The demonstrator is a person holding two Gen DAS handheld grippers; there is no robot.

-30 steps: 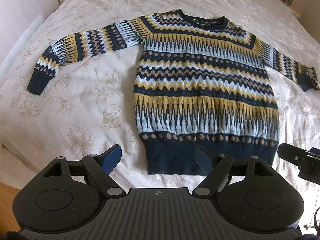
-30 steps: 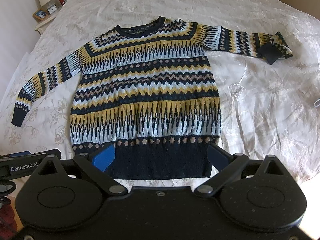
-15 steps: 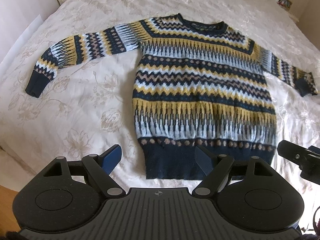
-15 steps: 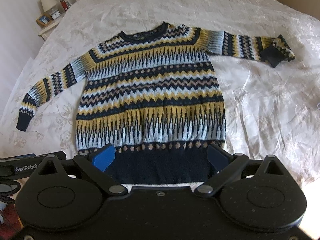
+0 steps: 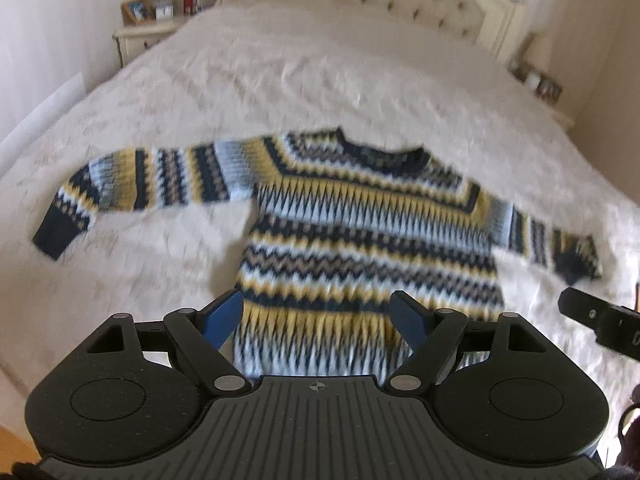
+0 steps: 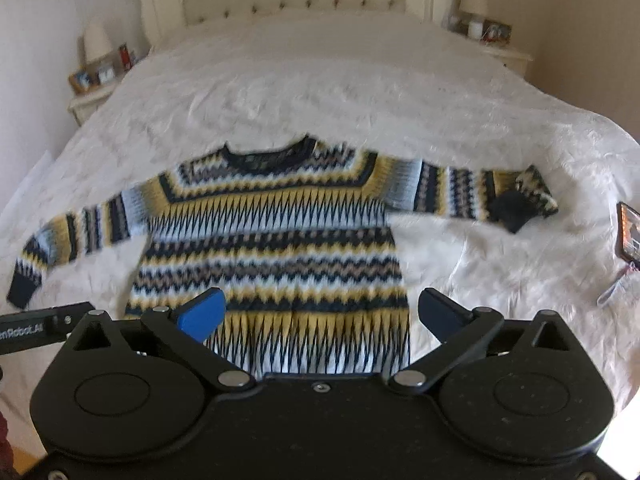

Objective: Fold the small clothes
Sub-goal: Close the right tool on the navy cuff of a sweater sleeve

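The sweater [image 5: 360,224] lies flat, front up, sleeves spread toward the bed's [image 5: 280,80] side edges, hem at the foot edge, so I hold my left gripper [image 5: 318,314] and right gripper [image 6: 320,312] spread and empty above the hem for an even two-corner grab.
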